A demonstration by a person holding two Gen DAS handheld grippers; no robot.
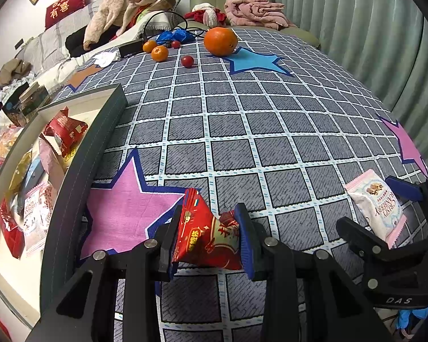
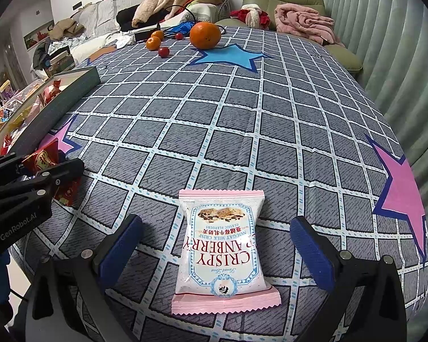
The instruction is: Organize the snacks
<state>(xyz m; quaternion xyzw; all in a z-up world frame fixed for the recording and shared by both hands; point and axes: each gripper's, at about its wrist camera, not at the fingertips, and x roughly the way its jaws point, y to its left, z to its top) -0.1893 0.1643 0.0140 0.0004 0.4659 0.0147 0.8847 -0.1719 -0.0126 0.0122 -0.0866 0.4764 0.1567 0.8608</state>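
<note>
Red snack packet (image 1: 209,233) pinched between left fingers (image 1: 246,239); pink packet (image 2: 223,252) untouched between right fingers (image 2: 310,252)

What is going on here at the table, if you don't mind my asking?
A person is sorting snacks with a handheld gripper in each hand. The left gripper is shut on a red triangular snack packet, just beside the box that already holds several packets. The right gripper is open, its fingers apart on either side of a pink cranberry crisp packet lying flat on the checked tablecloth, not gripped yet. Oranges sit at the far end.
</note>
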